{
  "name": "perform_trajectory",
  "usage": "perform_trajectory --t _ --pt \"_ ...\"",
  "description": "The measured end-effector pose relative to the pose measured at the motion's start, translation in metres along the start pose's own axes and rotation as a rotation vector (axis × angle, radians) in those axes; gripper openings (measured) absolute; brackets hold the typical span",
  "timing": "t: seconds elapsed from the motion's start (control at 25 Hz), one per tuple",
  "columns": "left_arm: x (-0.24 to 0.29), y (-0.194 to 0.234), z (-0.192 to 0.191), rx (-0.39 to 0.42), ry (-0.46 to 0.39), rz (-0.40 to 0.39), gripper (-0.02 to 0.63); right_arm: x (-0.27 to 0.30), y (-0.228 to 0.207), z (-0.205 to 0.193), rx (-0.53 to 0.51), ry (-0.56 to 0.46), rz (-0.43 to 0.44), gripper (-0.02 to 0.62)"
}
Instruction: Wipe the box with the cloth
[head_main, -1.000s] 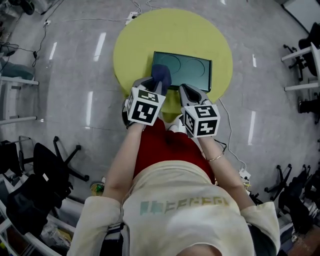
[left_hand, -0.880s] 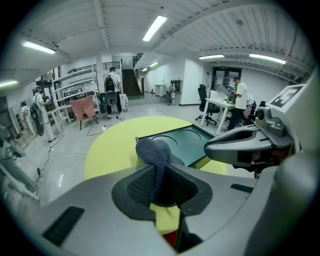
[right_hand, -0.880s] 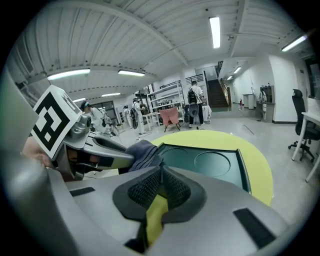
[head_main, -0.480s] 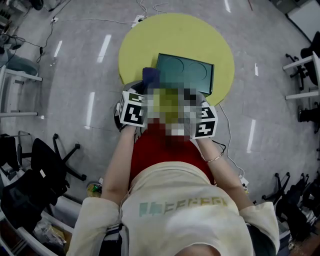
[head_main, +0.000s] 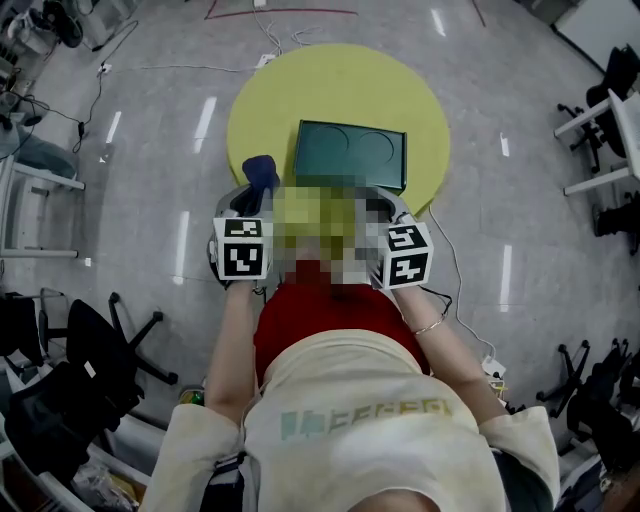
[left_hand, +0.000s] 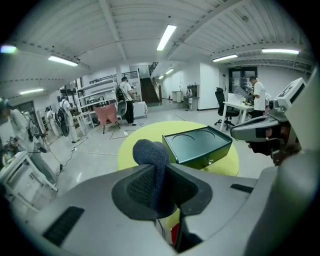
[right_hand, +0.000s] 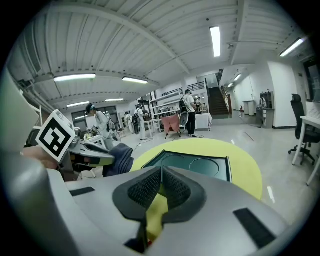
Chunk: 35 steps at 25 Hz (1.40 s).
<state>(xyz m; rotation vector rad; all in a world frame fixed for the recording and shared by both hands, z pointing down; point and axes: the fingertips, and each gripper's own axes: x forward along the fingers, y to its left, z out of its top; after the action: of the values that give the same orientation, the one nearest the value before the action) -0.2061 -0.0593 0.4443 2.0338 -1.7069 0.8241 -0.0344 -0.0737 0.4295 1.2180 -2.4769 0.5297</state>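
Observation:
A dark green box (head_main: 350, 155) with two round recesses in its lid sits on the round yellow table (head_main: 330, 80). My left gripper (head_main: 254, 192) is shut on a dark blue cloth (head_main: 261, 171), held over the table's near left edge, left of the box and apart from it. In the left gripper view the cloth (left_hand: 150, 159) bulges up between the jaws, with the box (left_hand: 197, 146) ahead to the right. My right gripper (head_main: 386, 200) is near the table's front edge, in front of the box's right end. In its own view the right gripper (right_hand: 161, 181) is shut on nothing, and the box (right_hand: 192, 165) lies beyond it.
Grey floor surrounds the table, with cables (head_main: 275, 28) behind it. Office chairs (head_main: 95, 345) stand at my left, and more chairs and desks (head_main: 610, 110) at the right. People (left_hand: 123, 97) stand by shelves far off.
Both grippers have drawn back from the box toward me. The cloth has left the box's near left corner and now sits further left, off the box.

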Motion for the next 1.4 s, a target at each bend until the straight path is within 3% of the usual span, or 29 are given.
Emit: perform_trajectory --t 0.24,0.84,1.4 --pt "-0.023 -0.012 0.014 -0.002 -0.112 0.020 0.071 -0.022 -0.003 0.018 0.004 -0.069 0.000 0.038" --pt "-0.057 -0.056 0.068 -0.027 -0.388 -0.038 0.071 -0.058 -0.008 0.044 0.046 -0.205 0.014 0.038" --pt "-0.088 -0.069 0.081 -0.061 -0.565 -0.053 0.071 -0.091 -0.019 0.064 0.070 -0.363 -0.007 0.038"
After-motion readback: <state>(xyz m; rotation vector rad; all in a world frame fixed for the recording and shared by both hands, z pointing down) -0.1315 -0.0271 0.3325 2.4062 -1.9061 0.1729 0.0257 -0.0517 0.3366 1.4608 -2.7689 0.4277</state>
